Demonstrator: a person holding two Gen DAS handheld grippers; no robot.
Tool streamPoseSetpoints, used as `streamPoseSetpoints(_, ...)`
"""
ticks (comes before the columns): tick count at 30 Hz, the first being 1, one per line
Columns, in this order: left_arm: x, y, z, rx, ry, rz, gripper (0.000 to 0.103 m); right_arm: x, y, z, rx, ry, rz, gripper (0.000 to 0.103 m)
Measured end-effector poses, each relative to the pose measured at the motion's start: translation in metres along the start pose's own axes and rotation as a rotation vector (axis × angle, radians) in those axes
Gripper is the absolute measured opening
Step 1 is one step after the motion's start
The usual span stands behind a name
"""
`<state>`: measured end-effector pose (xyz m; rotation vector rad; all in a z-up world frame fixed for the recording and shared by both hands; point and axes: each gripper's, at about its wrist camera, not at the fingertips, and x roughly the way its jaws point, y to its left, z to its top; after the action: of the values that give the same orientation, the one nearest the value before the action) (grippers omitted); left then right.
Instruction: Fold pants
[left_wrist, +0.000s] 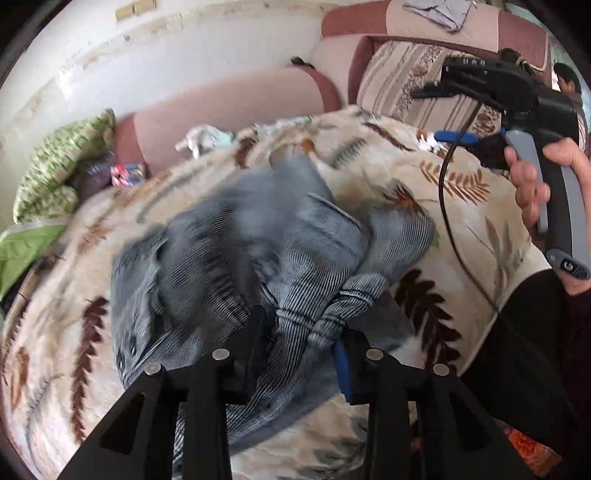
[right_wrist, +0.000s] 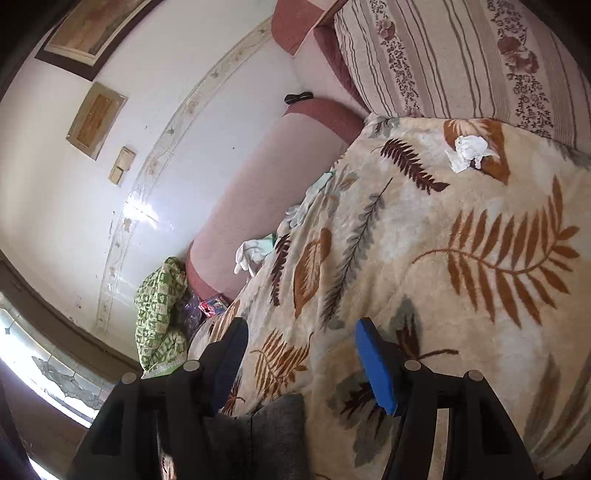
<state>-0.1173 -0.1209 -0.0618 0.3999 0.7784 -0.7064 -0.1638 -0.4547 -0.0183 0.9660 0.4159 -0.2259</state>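
Clearly the pants (left_wrist: 258, 236) lie bunched on the blanket (left_wrist: 436, 206), soft and floppy; left tongs (left_wrist: 301, 339) seem loosely around a hem, right tongs (right_wrist: 301, 354) wide, empty; grip hems

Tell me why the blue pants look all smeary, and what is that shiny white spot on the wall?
Left wrist view: the pants are smeared by motion blur, worst on their left side; the ribbed part near the tongs is sharper. Right wrist view: the shiny spot is glare on the wall, and the window is washed out white. Both views bend straight edges, fisheye style.
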Motion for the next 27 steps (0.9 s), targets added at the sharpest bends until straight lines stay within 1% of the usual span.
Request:
streamPoseSetpoints(1, 0.000, 0.005, 0.000, -0.023, 0.015, -0.021, 0.037, -0.001, -0.001, 0.001, 0.003, 0.000, 0.001, 0.064)
streamPoseSetpoints(2, -0.004, 0.011, 0.002, -0.046, 0.010, -0.035, 0.037, 0.000, -0.001, 0.002, 0.002, 0.005, 0.005, 0.064)
streamPoseSetpoints(5, -0.020, 0.030, 0.008, -0.096, -0.028, -0.082, 0.041, 0.008, 0.009, -0.006, -0.032, 0.042, 0.024, 0.064)
streamPoseSetpoints(9, -0.045, 0.056, 0.008, -0.174, -0.089, -0.183, 0.056, 0.026, 0.035, -0.028, -0.127, 0.128, 0.070, 0.064)
streamPoseSetpoints(10, -0.046, 0.056, 0.009, -0.182, -0.103, -0.205, 0.059, 0.028, 0.043, -0.033, -0.161, 0.146, 0.080, 0.064)
streamPoseSetpoints(12, -0.053, 0.057, 0.010, -0.185, -0.135, -0.230, 0.060, 0.030, 0.060, -0.045, -0.248, 0.158, 0.083, 0.064)
streamPoseSetpoints(13, -0.053, 0.059, 0.013, -0.185, -0.151, -0.212, 0.063, 0.030, 0.066, -0.049, -0.285, 0.156, 0.086, 0.064)
streamPoseSetpoints(15, -0.053, 0.067, 0.015, -0.197, -0.166, -0.122, 0.066, 0.029, 0.080, -0.059, -0.350, 0.156, 0.113, 0.064)
streamPoseSetpoints(17, -0.048, 0.081, 0.018, -0.244, -0.153, -0.053, 0.066, 0.031, 0.091, -0.069, -0.392, 0.175, 0.145, 0.064)
streamPoseSetpoints(19, -0.038, 0.098, 0.020, -0.300, -0.140, -0.003, 0.067, 0.037, 0.100, -0.081, -0.419, 0.230, 0.198, 0.064)
streamPoseSetpoints(20, -0.033, 0.103, 0.021, -0.308, -0.128, 0.034, 0.067, 0.040, 0.104, -0.087, -0.420, 0.264, 0.238, 0.064)
streamPoseSetpoints(22, -0.016, 0.110, 0.021, -0.289, -0.088, 0.129, 0.067, 0.047, 0.108, -0.098, -0.394, 0.335, 0.327, 0.064)
streamPoseSetpoints(24, 0.004, 0.111, 0.017, -0.262, -0.048, 0.200, 0.067, 0.054, 0.109, -0.107, -0.366, 0.393, 0.374, 0.064)
streamPoseSetpoints(25, 0.010, 0.114, 0.012, -0.255, -0.028, 0.213, 0.067, 0.060, 0.108, -0.111, -0.351, 0.432, 0.384, 0.064)
streamPoseSetpoints(27, 0.021, 0.119, 0.001, -0.257, -0.001, 0.194, 0.067, 0.072, 0.104, -0.118, -0.327, 0.504, 0.374, 0.064)
